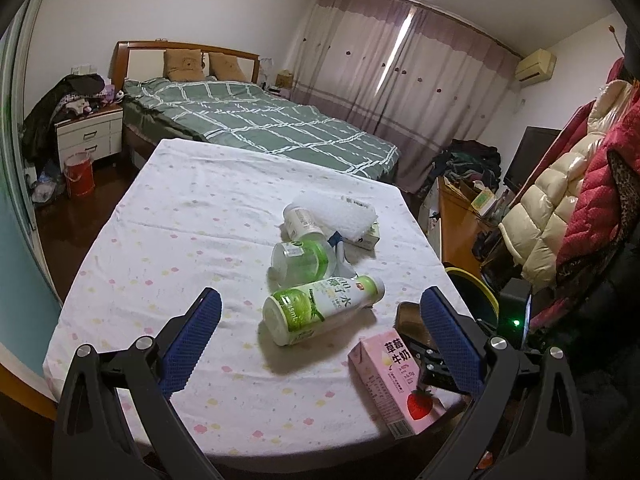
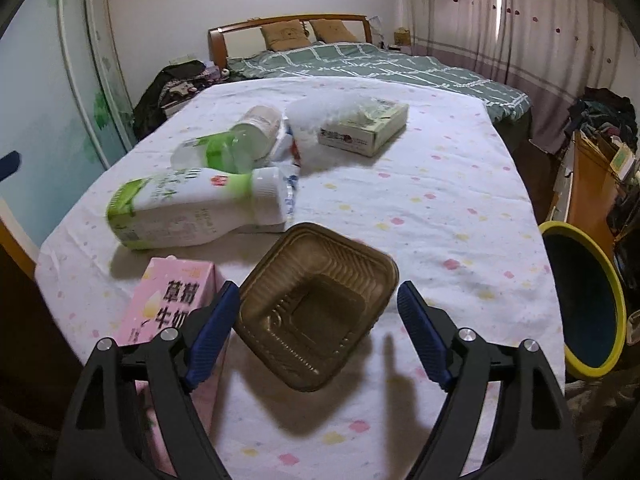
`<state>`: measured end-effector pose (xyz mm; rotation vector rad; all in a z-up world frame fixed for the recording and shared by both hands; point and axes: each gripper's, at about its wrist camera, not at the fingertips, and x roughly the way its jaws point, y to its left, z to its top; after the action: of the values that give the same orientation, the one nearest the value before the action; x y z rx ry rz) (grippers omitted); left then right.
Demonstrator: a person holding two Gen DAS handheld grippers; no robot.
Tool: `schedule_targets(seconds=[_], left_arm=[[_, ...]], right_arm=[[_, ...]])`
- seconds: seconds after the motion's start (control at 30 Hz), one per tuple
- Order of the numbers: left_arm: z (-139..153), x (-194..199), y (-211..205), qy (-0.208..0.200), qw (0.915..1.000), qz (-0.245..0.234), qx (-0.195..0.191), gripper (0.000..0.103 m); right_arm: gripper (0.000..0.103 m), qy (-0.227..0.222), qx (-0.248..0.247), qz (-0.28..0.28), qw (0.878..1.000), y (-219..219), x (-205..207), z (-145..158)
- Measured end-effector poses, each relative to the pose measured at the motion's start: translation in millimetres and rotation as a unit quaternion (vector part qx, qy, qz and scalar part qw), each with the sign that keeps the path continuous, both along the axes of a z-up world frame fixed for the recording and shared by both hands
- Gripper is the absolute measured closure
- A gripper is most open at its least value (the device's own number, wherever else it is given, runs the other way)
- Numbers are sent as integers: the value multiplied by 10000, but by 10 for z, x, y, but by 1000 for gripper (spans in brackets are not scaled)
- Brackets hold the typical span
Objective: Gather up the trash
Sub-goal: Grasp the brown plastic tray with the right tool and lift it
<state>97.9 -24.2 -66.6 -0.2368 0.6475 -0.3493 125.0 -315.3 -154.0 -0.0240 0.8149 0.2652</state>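
Brown tray (image 1: pixel 406 314) mostly hidden behind pad; bin (image 2: pixel 592 300) partly cut off.

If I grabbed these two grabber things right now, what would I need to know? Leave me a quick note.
Left gripper: open, empty, above the table.
Right gripper: open, jaws either side of the brown plastic tray; not clamped.
On the table: pink milk carton, white-green bottle, clear green bottle, small white bottle, flat box, bubble wrap.
Yellow-rimmed bin stands beside the table, to the right.
Done: nothing evident. Left: everything into the bin.

Left tool (image 1: pixel 320 344) spread wide, right tool (image 2: pixel 318 320) likewise (both tilted downward).
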Motion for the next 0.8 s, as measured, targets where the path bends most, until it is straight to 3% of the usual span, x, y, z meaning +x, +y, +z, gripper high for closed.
schedule_targets(seconds=[0.8], left_arm=[[-120,43,-18,100,9999,32,-73,5]], right_arm=[[18,2,12,160,9999,134,-193,51]])
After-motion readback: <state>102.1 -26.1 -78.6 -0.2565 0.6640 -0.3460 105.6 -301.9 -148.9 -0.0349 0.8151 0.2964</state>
